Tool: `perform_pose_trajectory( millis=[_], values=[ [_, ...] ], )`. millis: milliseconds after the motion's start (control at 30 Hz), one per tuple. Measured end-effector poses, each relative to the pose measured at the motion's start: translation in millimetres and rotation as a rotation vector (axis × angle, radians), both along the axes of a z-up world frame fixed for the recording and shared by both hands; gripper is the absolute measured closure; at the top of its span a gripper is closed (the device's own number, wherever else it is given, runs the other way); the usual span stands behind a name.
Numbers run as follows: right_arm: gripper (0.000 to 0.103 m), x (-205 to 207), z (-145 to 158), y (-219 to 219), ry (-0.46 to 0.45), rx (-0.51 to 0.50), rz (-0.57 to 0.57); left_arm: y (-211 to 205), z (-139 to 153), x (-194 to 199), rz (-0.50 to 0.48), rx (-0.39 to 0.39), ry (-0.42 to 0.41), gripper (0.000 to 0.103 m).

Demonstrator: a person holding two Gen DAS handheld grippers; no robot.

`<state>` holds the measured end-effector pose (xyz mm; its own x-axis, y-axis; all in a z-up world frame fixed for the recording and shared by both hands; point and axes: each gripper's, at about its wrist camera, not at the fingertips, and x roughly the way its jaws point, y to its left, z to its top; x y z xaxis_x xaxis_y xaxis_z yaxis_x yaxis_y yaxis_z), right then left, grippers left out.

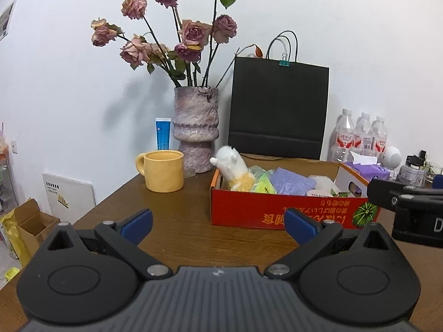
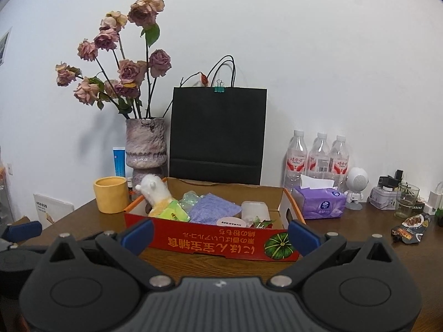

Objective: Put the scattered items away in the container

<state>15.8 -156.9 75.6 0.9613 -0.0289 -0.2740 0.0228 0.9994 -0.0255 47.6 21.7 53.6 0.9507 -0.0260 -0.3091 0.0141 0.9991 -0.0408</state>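
A red cardboard box (image 1: 263, 210) (image 2: 210, 242) stands on the brown table. In it lie a white plush alpaca (image 1: 232, 166) (image 2: 155, 191), a green packet (image 2: 174, 213), a purple cloth (image 1: 292, 184) (image 2: 214, 207), a white tub (image 2: 254, 210) and a round tin (image 2: 231, 222). My left gripper (image 1: 218, 225) is open and empty, just in front of the box's left part. My right gripper (image 2: 220, 238) is open and empty, close in front of the box. The right gripper's body also shows in the left wrist view (image 1: 415, 213).
A yellow mug (image 1: 163, 170) (image 2: 110, 195) and a vase of dried roses (image 1: 195, 127) (image 2: 145, 149) stand left of the box. A black paper bag (image 2: 217, 135) stands behind it. Water bottles (image 2: 318, 157), a purple tissue pack (image 2: 318, 202), a glass (image 2: 405, 200) and a dark snack pouch (image 2: 412, 228) are at right.
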Motion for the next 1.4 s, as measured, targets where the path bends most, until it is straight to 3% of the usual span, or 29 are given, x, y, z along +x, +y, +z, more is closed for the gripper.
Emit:
perform_pose_trajectory(
  millis=[533, 1400],
  values=[
    [0.0, -2, -2, -1, 0.008, 0.013, 0.008, 11, 1, -1, -0.025, -0.079, -0.008, 0.0],
    [0.0, 6, -8, -4, 0.045, 0.052, 0.016, 13, 2, -1, -0.013, -0.079, -0.007, 0.0]
  ],
)
